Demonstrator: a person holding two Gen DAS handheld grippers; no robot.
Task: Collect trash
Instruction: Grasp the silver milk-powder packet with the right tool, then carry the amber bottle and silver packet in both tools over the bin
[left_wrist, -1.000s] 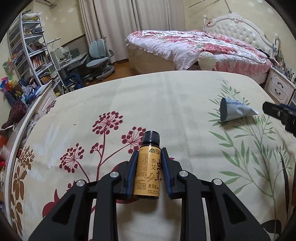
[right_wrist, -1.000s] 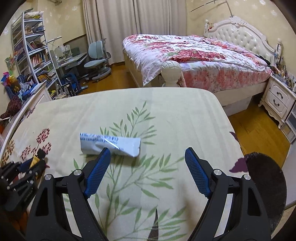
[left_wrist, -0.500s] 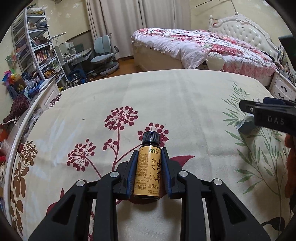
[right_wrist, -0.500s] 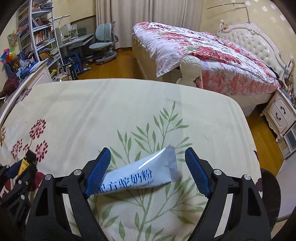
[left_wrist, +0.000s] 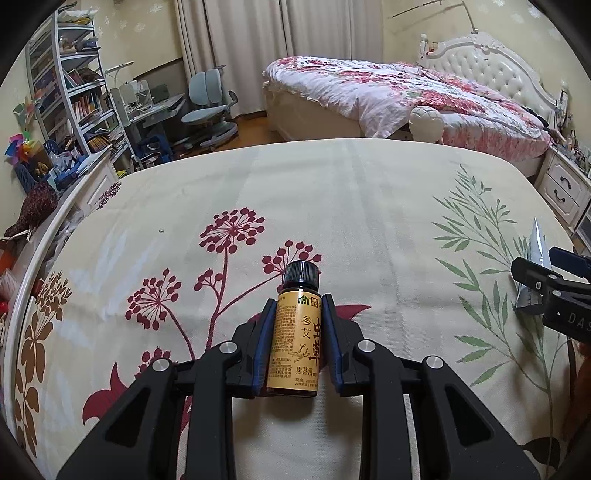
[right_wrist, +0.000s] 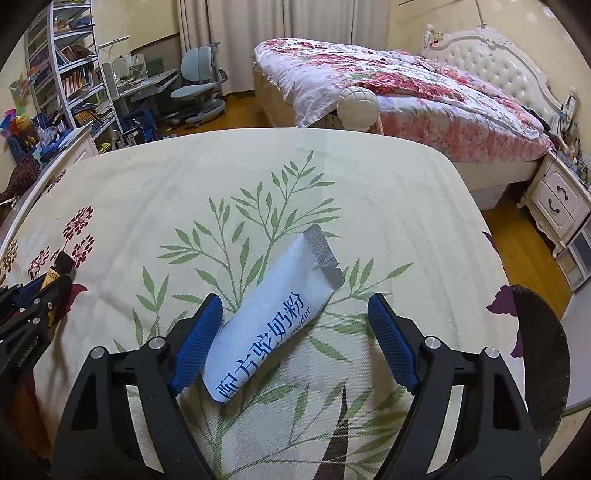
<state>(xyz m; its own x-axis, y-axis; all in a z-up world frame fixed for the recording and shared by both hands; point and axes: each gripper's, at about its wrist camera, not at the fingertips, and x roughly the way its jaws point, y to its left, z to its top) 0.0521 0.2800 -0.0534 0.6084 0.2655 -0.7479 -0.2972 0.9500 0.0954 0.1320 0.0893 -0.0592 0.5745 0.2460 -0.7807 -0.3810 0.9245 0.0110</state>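
Observation:
My left gripper (left_wrist: 296, 328) is shut on a small amber bottle (left_wrist: 296, 347) with a yellow label and black cap, held just above the floral cloth (left_wrist: 332, 206). It also shows at the left edge of the right wrist view (right_wrist: 55, 275). My right gripper (right_wrist: 295, 332) is open around a white powder sachet (right_wrist: 273, 325) with blue lettering, which lies on the cloth (right_wrist: 388, 206) between the fingers, closer to the left finger (right_wrist: 195, 339). In the left wrist view the sachet (left_wrist: 535, 254) and right gripper (left_wrist: 554, 288) show at the right edge.
The cloth-covered surface ends at the right over wooden floor (right_wrist: 524, 251). A dark round bin rim (right_wrist: 543, 332) sits at the right edge. A floral bed (right_wrist: 406, 92), a nightstand (right_wrist: 561, 199), a desk chair (right_wrist: 199, 88) and bookshelves (right_wrist: 66, 74) stand beyond.
My right gripper has moved forward over the sachet, which now lies deeper between its open fingers. My left gripper has kept its hold on the bottle and shifted slightly.

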